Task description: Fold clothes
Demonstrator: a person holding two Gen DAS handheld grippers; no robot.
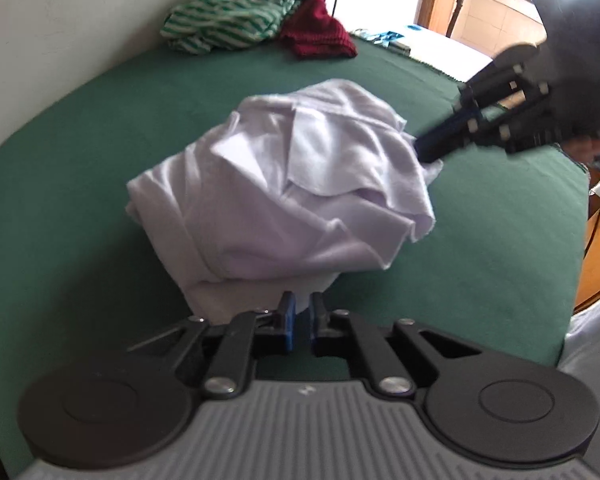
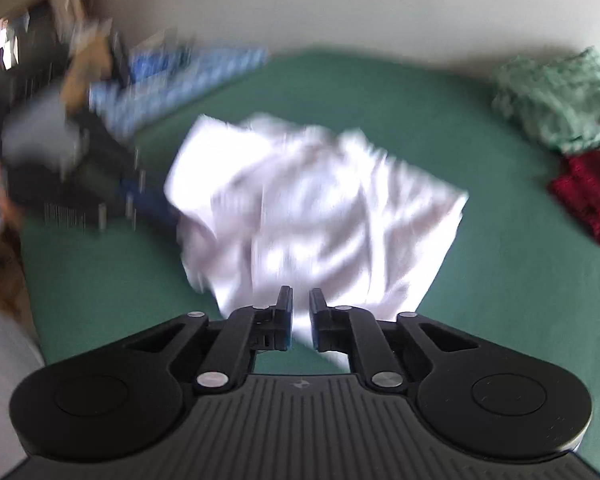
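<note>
A crumpled white garment (image 1: 280, 184) lies bunched up in the middle of a green bed sheet (image 1: 80, 160). In the left wrist view my left gripper (image 1: 300, 300) is shut on the garment's near edge, with white cloth pinched between its blue pads. My right gripper (image 1: 424, 152) comes in from the upper right and its narrow tip grips the garment's right edge. The right wrist view is blurred. There the white garment (image 2: 312, 200) runs down between the fingers of my right gripper (image 2: 300, 296), and my left gripper (image 2: 168, 208) holds the cloth's left side.
A green-striped garment (image 1: 240, 12) and a dark red knit (image 1: 320, 32) lie heaped at the far side against the wall. The bed's edge (image 1: 580, 220) drops off at the right, with wooden furniture beyond. Blue patterned cloth (image 2: 172, 76) lies past the bed.
</note>
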